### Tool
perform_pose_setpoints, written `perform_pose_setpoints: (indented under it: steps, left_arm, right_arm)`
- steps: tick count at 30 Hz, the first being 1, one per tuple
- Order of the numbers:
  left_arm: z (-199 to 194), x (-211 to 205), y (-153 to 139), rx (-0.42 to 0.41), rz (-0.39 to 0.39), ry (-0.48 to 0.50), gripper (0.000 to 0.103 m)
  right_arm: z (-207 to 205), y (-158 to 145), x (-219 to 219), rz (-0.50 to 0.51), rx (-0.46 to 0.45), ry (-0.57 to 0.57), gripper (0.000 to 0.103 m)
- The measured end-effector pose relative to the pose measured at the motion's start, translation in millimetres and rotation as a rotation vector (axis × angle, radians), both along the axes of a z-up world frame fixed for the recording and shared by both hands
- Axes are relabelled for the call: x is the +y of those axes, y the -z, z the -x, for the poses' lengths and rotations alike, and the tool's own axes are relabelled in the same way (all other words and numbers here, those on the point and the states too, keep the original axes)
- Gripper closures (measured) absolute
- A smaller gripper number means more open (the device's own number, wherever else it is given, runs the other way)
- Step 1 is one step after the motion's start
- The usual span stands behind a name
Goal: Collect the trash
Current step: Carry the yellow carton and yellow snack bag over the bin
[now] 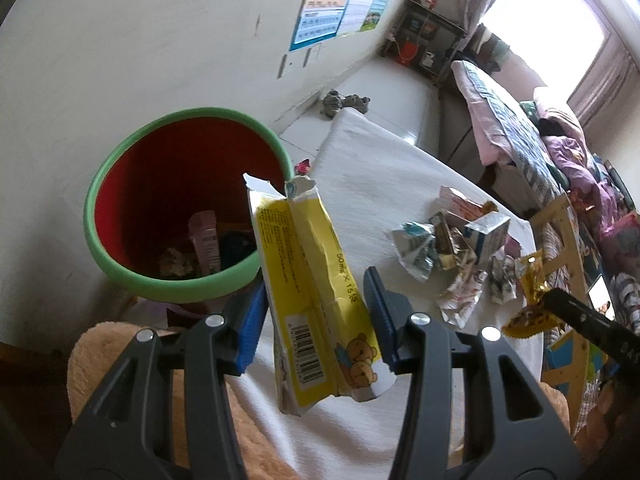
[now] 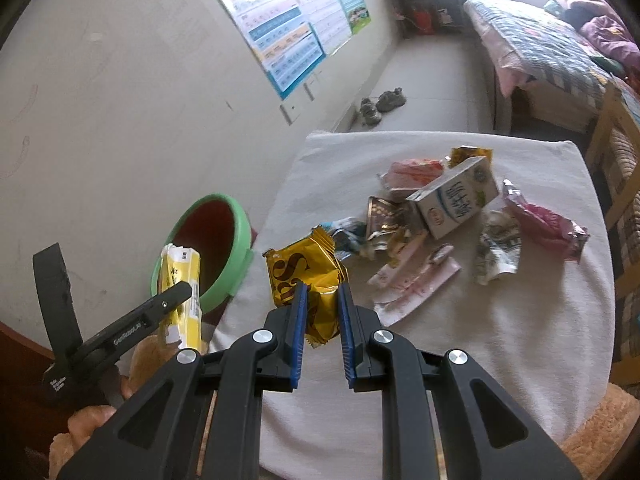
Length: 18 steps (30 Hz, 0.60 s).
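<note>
Blue pads of the left hand-held gripper [image 1: 316, 308] stand partly apart, clamped on a torn yellow carton [image 1: 316, 280] that hangs upright between them, just beside the green-rimmed red bin [image 1: 120, 168]. Nearly closed, the right hand-held gripper [image 2: 323, 304] pinches a gold snack wrapper [image 2: 304, 272] above the white-covered table [image 2: 500, 340]. More trash lies in a loose pile on that table: a milk carton [image 2: 456, 200], a pink wrapper [image 2: 548, 220] and crumpled foil [image 2: 496, 248].
</note>
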<state>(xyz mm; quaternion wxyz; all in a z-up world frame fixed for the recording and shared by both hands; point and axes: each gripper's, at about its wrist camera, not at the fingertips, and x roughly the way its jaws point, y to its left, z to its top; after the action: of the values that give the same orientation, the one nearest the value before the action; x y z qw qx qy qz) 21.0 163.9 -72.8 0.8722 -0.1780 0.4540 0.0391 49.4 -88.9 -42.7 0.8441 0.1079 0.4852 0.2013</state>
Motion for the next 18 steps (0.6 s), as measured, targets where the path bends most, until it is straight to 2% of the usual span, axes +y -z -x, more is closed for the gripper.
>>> perform_pose_setpoints:
  steps: [7,18]
  left_arm:
    - [-6,31,2,-0.005,0.001,-0.050,0.057]
    - [-12,78,-1,-0.011,-0.027,-0.101,0.057]
  right_arm:
    - [-11,-4,26,-0.005,-0.002,-0.048,0.088]
    - [-37,-17,99,-0.019,-0.059,-0.170,0.088]
